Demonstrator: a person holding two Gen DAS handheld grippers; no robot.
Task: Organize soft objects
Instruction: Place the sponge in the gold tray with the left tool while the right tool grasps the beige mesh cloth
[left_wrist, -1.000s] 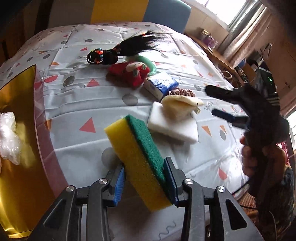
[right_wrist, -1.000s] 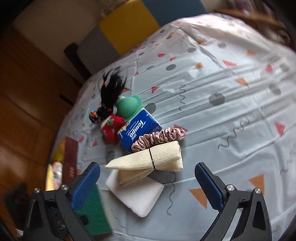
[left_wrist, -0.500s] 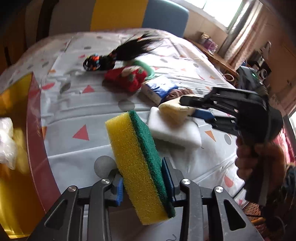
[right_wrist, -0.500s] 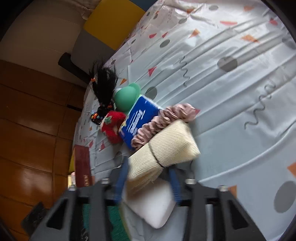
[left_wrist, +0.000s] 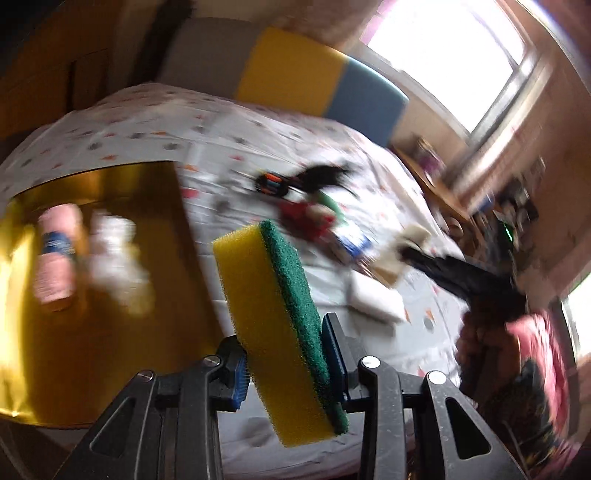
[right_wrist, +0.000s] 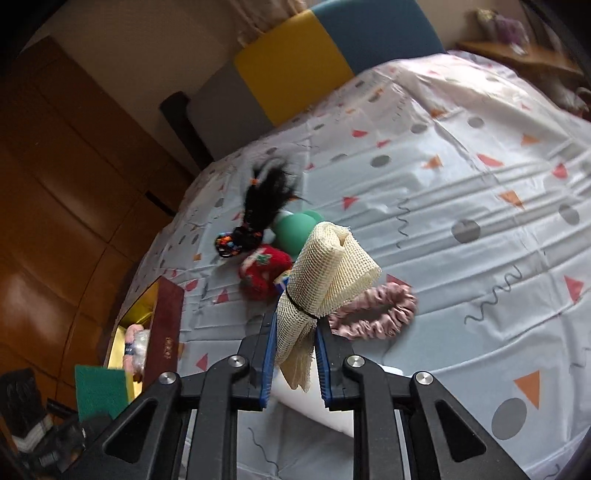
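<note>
1. I see the table under its patterned tablecloth (right_wrist: 461, 177), shapes printed all over.
2. The gold-lined box (left_wrist: 110, 295) sits at the table's left edge, holding a pink roll (left_wrist: 55, 254) and something white, blurred.
3. My left gripper (left_wrist: 284, 360) pinches the yellow-and-green sponge (left_wrist: 273, 314), lifted clear of the cloth beside the box.
4. My right gripper (right_wrist: 295, 354) has just been closing and now clamps the cream mesh cloth bundle (right_wrist: 325, 273), raised above the pink scrunchie (right_wrist: 373, 314) and white sponge block (right_wrist: 317, 402).
</note>
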